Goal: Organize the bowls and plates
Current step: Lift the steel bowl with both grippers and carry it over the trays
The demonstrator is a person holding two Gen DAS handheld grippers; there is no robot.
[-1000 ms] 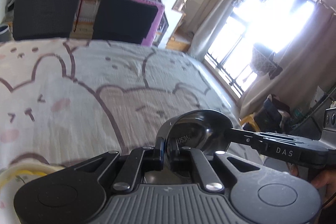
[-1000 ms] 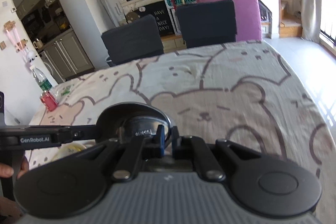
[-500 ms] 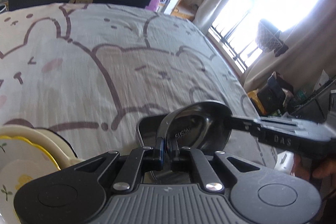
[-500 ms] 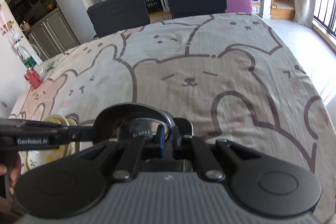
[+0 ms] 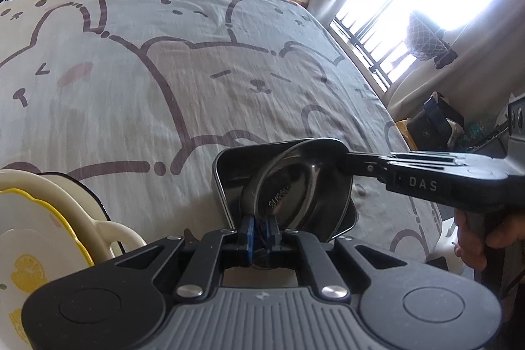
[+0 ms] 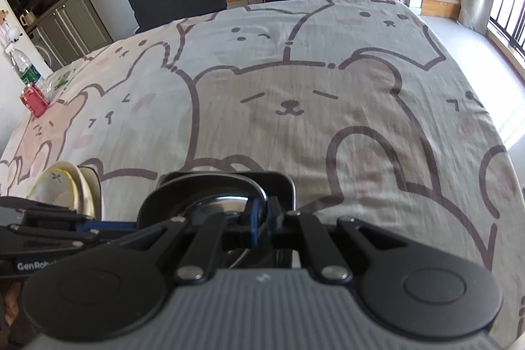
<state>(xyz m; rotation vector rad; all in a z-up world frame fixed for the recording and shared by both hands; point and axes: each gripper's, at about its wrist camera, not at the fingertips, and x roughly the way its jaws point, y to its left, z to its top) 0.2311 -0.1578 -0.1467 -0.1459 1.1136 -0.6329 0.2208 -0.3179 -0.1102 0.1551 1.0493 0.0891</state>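
A dark steel bowl (image 5: pixel 295 186) with a stamp on its base hangs tilted over a black square dish (image 5: pixel 229 173) on the bear-print tablecloth. My left gripper (image 5: pixel 259 232) is shut on the bowl's near rim. From the right, my right gripper (image 5: pixel 344 163) is shut on the opposite rim. In the right wrist view the same bowl (image 6: pixel 210 202) sits between the right gripper (image 6: pixel 262 215) and the left gripper (image 6: pixel 137 223), above the square dish (image 6: pixel 288 186). Whether the bowl touches the dish I cannot tell.
A stack of cream plates with yellow rims (image 5: pixel 49 218) (image 6: pixel 65 186) lies just left of the square dish. A water bottle (image 6: pixel 24 71) and a red box (image 6: pixel 34 99) stand at the far left edge. Two dark chairs (image 6: pixel 177 2) line the far side. A hand (image 5: pixel 475 238) holds the right gripper.
Both grippers have sunk toward the table and tipped downward with the bowl held between them. The square dish and the cream plates have come into view beneath.
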